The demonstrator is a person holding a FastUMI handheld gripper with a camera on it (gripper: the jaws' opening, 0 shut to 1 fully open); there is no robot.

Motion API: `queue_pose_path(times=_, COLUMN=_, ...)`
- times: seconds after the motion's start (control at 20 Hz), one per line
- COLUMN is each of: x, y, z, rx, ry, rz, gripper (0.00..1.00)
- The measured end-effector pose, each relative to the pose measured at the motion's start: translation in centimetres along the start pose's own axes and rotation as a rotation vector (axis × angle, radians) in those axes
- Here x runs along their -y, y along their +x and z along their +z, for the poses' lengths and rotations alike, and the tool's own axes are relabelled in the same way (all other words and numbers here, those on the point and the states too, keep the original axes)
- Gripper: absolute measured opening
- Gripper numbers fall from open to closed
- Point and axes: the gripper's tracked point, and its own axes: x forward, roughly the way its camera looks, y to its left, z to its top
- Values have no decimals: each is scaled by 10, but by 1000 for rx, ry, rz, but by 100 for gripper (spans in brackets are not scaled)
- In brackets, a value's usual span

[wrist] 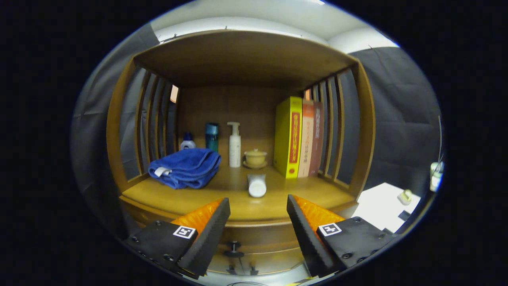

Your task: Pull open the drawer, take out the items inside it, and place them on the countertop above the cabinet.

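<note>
The tool, fingers spread and empty, hovers at the counter edge; the drawer knob sits below, between them.

wooden countertop w/ slatted sides – on it: folded blue towel at left, small bottle, teal bottle, pump bottle, lidded cup, white tube lying nearer front, three upright books at right.
</note>
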Motion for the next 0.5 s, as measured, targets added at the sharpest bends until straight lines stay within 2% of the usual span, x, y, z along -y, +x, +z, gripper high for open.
queue_pose_path(times=0.2, x=20, y=-6, z=64, rx=39, ry=76, rz=-11, gripper=97)
queue_pose_path(times=0.35, x=38, y=-13, z=119, rx=71, ry=86, rz=-21, gripper=97)
queue_pose_path(times=0.5, x=38, y=-22, z=166, rx=78, ry=61, rz=6, gripper=97)
